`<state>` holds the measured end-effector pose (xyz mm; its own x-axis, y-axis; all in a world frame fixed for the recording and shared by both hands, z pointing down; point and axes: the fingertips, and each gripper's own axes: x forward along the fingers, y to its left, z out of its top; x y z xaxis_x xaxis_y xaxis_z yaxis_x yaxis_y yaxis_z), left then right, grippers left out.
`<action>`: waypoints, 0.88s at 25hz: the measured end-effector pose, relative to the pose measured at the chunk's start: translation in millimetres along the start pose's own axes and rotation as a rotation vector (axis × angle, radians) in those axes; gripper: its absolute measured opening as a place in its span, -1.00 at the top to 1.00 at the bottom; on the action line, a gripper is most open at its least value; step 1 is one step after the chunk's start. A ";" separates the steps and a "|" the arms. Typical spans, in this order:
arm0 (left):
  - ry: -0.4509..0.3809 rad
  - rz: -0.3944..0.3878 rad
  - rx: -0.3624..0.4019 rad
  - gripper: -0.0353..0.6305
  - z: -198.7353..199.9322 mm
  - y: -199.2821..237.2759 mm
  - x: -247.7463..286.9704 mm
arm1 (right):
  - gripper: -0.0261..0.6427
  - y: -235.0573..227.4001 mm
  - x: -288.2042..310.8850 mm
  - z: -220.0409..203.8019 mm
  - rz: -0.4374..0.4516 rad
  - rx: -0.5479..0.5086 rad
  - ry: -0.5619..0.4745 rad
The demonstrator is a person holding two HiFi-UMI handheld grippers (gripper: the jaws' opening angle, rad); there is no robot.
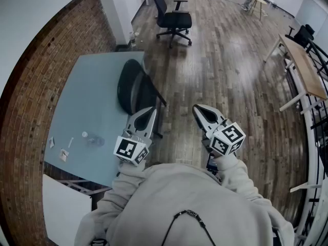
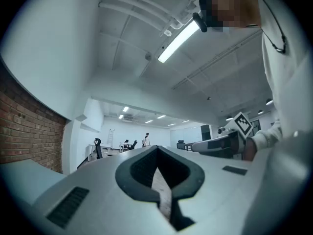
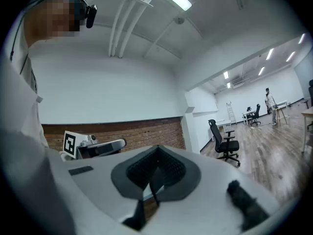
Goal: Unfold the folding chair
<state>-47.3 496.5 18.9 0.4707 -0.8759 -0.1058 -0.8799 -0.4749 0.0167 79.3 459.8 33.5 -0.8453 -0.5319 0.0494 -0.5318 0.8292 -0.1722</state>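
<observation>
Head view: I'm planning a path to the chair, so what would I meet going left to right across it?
Brick wall → blue-grey table → folding chair → right hand-held gripper → wooden desk. The left hand-held gripper overlaps the chair, so it is left out.

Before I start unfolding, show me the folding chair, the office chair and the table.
folding chair (image 1: 129, 86), head view, on its rounded black panel.
office chair (image 1: 175, 20), head view, on its seat.
table (image 1: 87, 96), head view, on its bare top.
</observation>
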 end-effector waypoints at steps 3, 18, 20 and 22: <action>0.005 0.005 0.000 0.88 -1.0 2.3 0.1 | 0.90 -1.6 1.6 -2.8 -0.009 0.009 0.009; 0.049 -0.021 0.011 0.88 -10.7 -1.5 4.6 | 0.90 -8.3 -1.0 -11.1 -0.022 0.025 0.020; 0.054 -0.028 0.000 0.88 -12.3 0.3 8.2 | 0.90 -12.5 -0.4 -12.0 -0.028 0.038 0.012; 0.050 -0.041 -0.023 0.88 -11.2 0.1 14.7 | 0.90 -17.3 2.9 -14.2 -0.033 0.055 0.012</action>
<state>-39.8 482.6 28.5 0.5092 -0.8588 -0.0570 -0.8586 -0.5115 0.0361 85.4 446.4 50.6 -0.8279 -0.5568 0.0678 -0.5565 0.8001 -0.2240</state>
